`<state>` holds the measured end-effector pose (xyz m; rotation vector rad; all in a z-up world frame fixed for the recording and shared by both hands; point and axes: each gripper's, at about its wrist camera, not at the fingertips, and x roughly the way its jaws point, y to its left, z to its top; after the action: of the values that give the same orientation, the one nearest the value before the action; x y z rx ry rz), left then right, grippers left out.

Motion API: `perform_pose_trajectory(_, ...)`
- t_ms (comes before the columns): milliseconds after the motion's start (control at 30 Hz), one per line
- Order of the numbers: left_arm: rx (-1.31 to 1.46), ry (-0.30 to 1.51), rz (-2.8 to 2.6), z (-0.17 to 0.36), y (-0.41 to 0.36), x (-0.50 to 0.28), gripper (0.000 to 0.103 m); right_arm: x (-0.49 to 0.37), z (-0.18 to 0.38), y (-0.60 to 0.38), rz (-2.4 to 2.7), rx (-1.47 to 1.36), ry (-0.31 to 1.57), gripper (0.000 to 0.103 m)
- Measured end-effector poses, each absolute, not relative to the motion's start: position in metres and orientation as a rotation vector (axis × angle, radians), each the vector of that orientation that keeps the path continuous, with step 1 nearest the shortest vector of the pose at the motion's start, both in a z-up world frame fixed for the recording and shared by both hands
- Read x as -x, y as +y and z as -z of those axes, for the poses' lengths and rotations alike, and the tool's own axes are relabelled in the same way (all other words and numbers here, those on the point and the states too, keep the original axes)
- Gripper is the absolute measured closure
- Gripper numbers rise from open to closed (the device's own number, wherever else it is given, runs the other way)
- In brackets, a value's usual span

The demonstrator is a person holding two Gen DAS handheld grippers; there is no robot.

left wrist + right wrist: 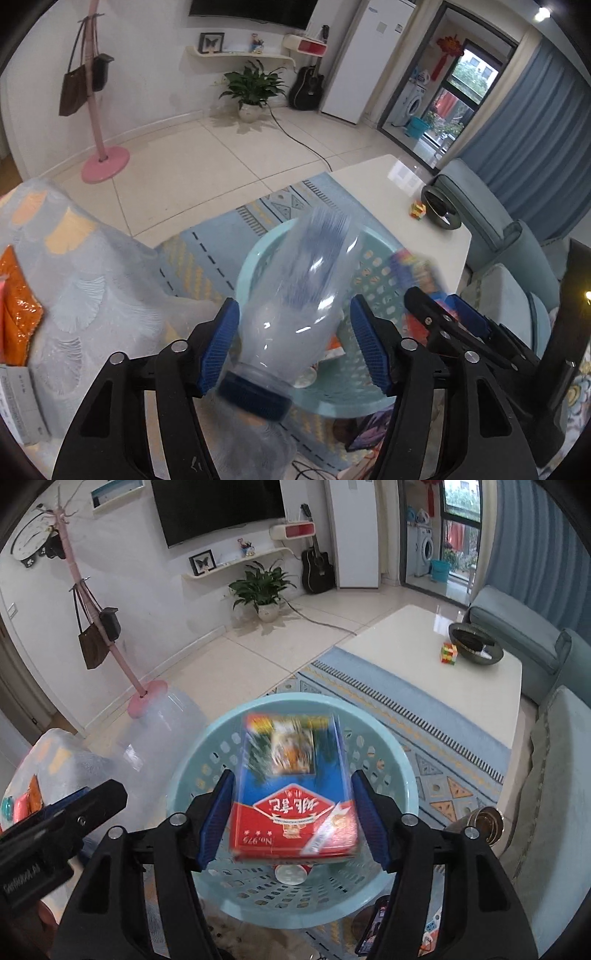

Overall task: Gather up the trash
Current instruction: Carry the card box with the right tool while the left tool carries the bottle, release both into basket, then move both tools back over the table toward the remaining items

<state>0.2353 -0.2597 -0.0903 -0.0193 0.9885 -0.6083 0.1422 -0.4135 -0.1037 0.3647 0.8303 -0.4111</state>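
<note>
Clear plastic, blurred, fills the gap of our left tongs (295, 343): a bottle (299, 302), its dark blue cap (255, 400) nearest the camera and its base tilted up and away. The blue pads (221, 347) stand spread on both sides of it — the left pad sits right by the bottle's wall and the right pad clear of it, so the bottle looks loose between them, over the near rim of the basket (258, 258). Left of the tongs we see a pale patterned cover (85, 277) with an orange wrapper (18, 306) at its edge.

The pale blue basket stands on the rug (207, 254), beside the white tabletop (388, 192). A white cup (290, 874) lies on its perforated floor.

From the right wrist, our right tongs (291, 819) are also spread, with a red and blue box (295, 794) between the pads. The box is blurred, and we see a gap at each side, so neither pad appears to press it. It hangs over the middle of the basket, red end toward the camera.

Farther right — on the tabletop — a coloured cube (449, 653) sits just beside a dark bowl (474, 642). A blue-grey sofa (546, 775) runs along the right edge.
</note>
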Motion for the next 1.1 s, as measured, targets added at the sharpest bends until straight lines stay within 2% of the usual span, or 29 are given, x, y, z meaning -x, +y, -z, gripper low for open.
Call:
perform_pose_trajectory(33,0.019,0.985,0.615,0.09,-0.258,-0.235,0.037,-0.142,0.105,-0.416,0.419,-0.369,0.833,0.029)
perform_pose_trajectory(100,0.019,0.974,0.628,0.087,-0.255,-0.231,0.032,-0.14,0.106,-0.419,0.429,-0.378,0.831,0.025)
perform_pose_trajectory(267,0.037,0.924,0.638,0.071,-0.237,-0.218,0.027,-0.129,0.1,-0.417,0.431,-0.383,0.822,0.025)
perform_pose_trajectory(600,0.081,0.784,0.607,0.018,-0.169,-0.171,0.022,-0.104,0.045,-0.352,0.321,-0.303,0.7,0.023)
perform_pose_trajectory(1100,0.183,0.623,0.296,-0.034,-0.002,-0.118,0.022,-0.09,-0.022,-0.203,-0.022,-0.084,0.531,0.023)
